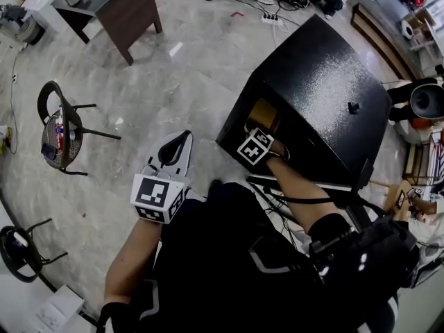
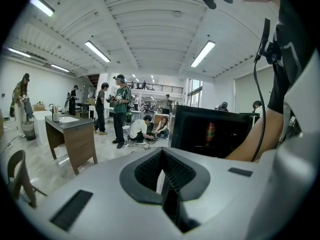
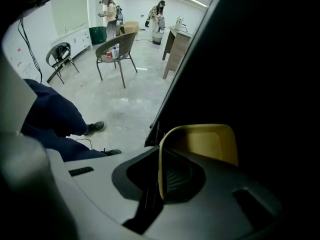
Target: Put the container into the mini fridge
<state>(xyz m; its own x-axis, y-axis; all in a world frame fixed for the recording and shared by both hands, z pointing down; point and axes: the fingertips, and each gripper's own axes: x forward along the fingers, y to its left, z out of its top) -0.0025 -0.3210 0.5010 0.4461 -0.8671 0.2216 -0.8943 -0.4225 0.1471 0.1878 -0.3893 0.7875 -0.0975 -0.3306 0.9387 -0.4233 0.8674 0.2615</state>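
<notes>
The black mini fridge (image 1: 319, 82) stands on the floor with its open front facing left. My right gripper (image 1: 260, 134) reaches into that opening, shut on the rim of a yellow container (image 1: 263, 114). In the right gripper view the yellow container (image 3: 210, 144) sits inside the fridge's dark interior (image 3: 260, 84), its thin wall pinched in my right gripper (image 3: 161, 176). My left gripper (image 1: 175, 151) hangs left of the fridge, shut and holding nothing. The left gripper view shows my left gripper (image 2: 162, 176) facing the fridge (image 2: 195, 129), with a can (image 2: 210, 132) inside.
A wicker chair (image 1: 59, 127) stands to the left and a wooden desk (image 1: 121, 12) at the back. Another chair (image 1: 17, 252) is at the lower left. A power strip with cables (image 1: 270, 19) lies behind the fridge. Several people (image 2: 120, 109) stand in the room.
</notes>
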